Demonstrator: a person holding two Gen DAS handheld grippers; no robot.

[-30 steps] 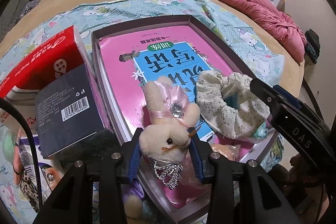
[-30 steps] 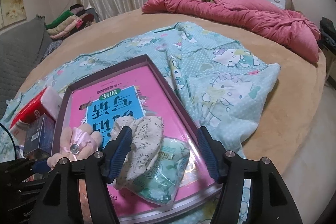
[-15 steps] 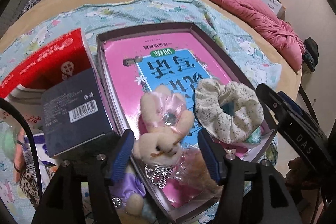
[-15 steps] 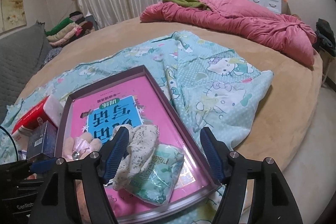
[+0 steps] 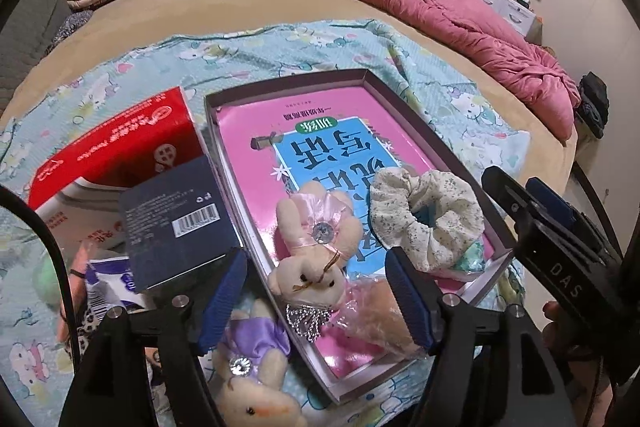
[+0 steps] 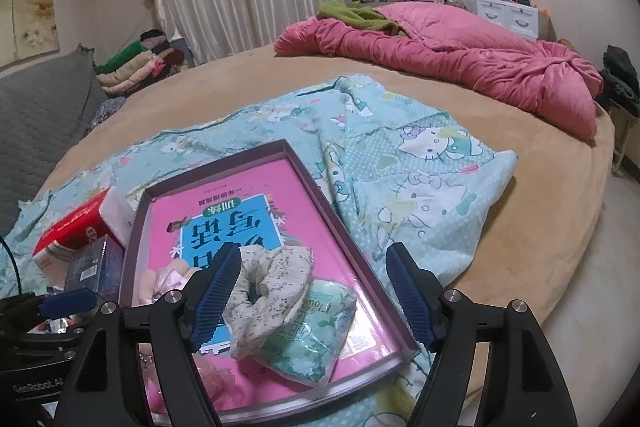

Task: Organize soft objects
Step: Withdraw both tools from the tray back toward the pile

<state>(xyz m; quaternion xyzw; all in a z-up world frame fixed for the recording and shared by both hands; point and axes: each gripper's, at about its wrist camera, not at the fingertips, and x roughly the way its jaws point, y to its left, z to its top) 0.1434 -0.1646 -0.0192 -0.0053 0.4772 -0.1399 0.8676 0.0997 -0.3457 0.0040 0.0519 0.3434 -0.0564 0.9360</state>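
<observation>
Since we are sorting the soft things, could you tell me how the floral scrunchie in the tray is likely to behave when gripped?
The floral scrunchie is ruffled fabric, so it will probably squash flat between pads and weigh very little. It rests partly on a glossy packet, so it may slide if pushed.

DAS: right claw (image 5: 568,279) | Flower: green packet (image 6: 320,323)

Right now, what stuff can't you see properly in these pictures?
- Purple-dressed bunny: left wrist view, partly behind the left gripper and cut off by the bottom edge.
- Green packet: right wrist view, its upper part under the floral scrunchie; print too small to read.
- Pink-bowed bunny: right wrist view, mostly hidden by the right gripper.
</observation>
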